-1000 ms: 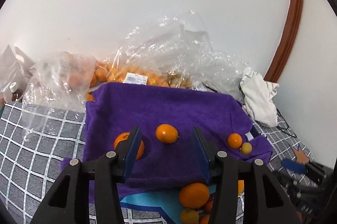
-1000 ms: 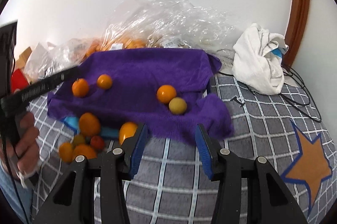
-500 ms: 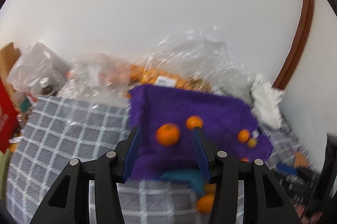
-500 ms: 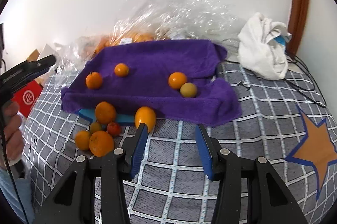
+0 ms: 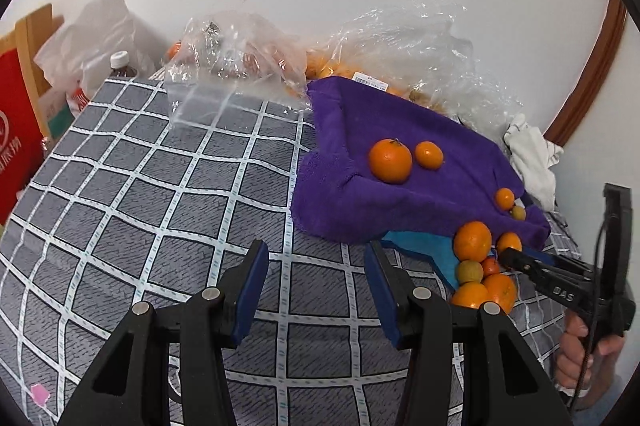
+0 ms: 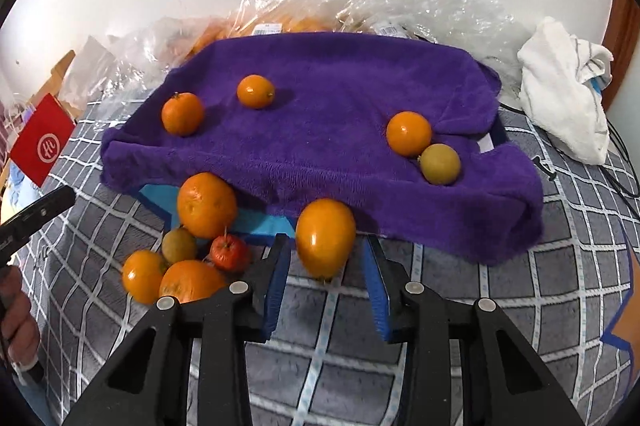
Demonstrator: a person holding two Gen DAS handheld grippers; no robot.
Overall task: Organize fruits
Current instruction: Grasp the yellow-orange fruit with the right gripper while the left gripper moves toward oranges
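Right gripper [image 6: 325, 290] newly astride orange [image 6: 325, 237]

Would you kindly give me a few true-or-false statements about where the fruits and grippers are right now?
1. Four fruits lie on the purple towel. True.
2. The left gripper holds an orange. False: nothing is between its jaws.
3. The right gripper is closing around the oval orange fruit. True.
4. The small red fruit lies on the towel. False: it sits in the cluster on the checked cloth.
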